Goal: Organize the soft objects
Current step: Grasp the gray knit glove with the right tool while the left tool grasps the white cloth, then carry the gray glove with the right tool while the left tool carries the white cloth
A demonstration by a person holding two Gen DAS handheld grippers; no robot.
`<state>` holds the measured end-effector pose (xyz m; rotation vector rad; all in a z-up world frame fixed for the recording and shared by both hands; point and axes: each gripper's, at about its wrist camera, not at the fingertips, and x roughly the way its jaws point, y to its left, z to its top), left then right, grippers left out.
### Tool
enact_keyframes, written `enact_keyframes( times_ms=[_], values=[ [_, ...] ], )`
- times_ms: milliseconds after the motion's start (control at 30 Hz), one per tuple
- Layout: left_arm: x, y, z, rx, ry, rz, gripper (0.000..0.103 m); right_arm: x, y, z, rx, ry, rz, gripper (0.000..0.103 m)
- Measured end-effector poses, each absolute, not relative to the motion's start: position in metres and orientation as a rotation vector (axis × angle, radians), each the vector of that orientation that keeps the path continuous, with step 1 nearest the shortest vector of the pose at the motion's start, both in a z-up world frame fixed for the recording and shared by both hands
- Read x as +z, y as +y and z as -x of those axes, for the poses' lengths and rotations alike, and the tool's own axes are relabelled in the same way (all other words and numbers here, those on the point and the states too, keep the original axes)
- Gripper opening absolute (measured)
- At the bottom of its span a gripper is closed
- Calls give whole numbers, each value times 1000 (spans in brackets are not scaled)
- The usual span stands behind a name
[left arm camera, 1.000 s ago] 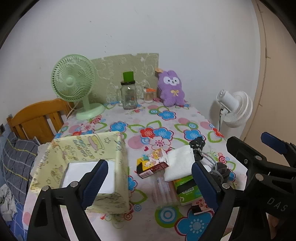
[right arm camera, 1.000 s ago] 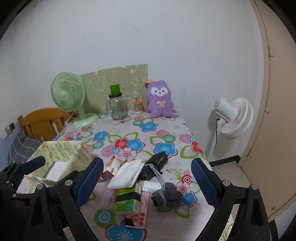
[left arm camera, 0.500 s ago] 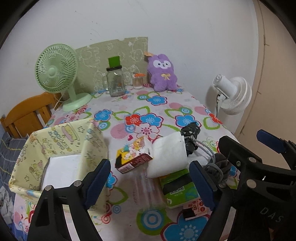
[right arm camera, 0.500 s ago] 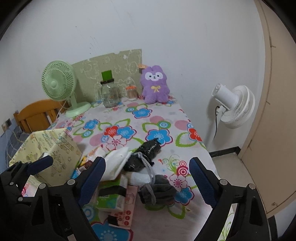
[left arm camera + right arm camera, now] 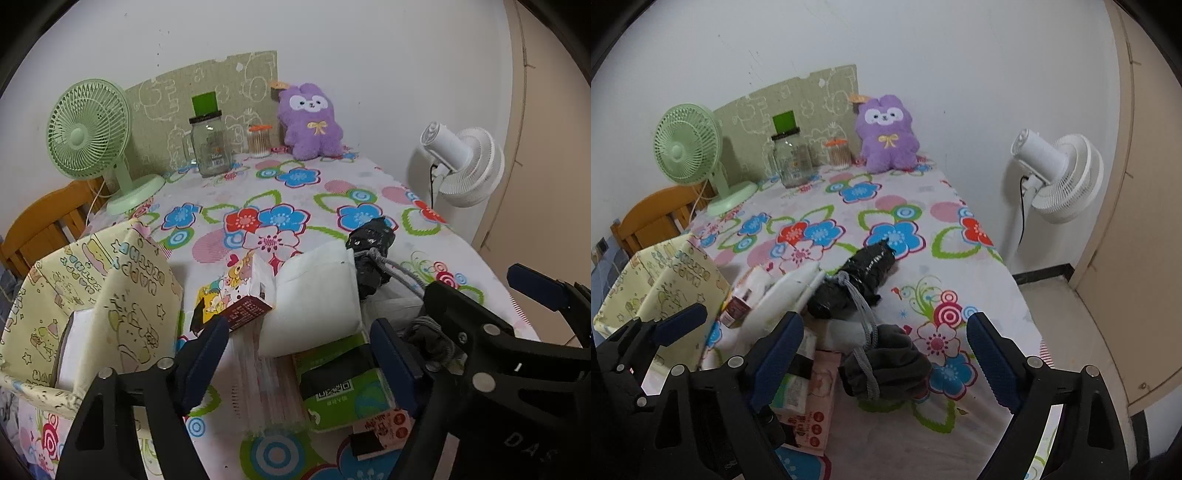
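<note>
A pile lies at the table's near end: a white soft pack point(image 5: 314, 295), a green tissue pack point(image 5: 340, 387), a cartoon-printed box point(image 5: 236, 295), a black wrapped bundle point(image 5: 860, 280) and a grey drawstring pouch point(image 5: 886, 365). A yellow fabric basket point(image 5: 92, 306) with a white item inside stands to the left. A purple plush point(image 5: 310, 122) sits at the far end. My left gripper point(image 5: 295, 358) is open and empty, low over the tissue pack. My right gripper point(image 5: 882, 358) is open and empty, just above the grey pouch.
A green desk fan point(image 5: 88, 136), a glass jar point(image 5: 210, 147) and a small cotton-swab jar point(image 5: 258, 140) stand along the far edge. A white floor fan point(image 5: 1060, 170) stands right of the table. A wooden chair point(image 5: 40, 225) is at the left.
Both grippers have moved forward and lower toward the pile. The left one has shifted right, from over the basket to over the tissue pack. Both stay open.
</note>
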<state>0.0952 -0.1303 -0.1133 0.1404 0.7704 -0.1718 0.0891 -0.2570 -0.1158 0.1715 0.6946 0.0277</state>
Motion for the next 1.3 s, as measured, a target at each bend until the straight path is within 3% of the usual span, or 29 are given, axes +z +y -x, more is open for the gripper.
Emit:
enact_keyframes(
  times_ms=[167, 233, 700, 733, 900, 1300],
  values=[
    [-121, -134, -103, -176, 791, -151, 67, -125, -260, -96, 26, 726, -187, 92],
    [-124, -136, -105, -193, 799, -156, 55, -129, -261, -98, 24, 739, -193, 92],
    [-133, -146, -102, -207, 792, -233, 35, -151, -261, -112, 39, 807, -263, 91],
    [-133, -145, -102, -208, 793, -232, 34, -153, -261, -111, 39, 809, -272, 90],
    [-134, -150, -100, -202, 782, -260, 27, -162, -265, -116, 53, 852, -347, 63],
    [-118, -146, -96, -211, 747, -217, 13, -141, -259, -106, 52, 795, -306, 55]
  ],
)
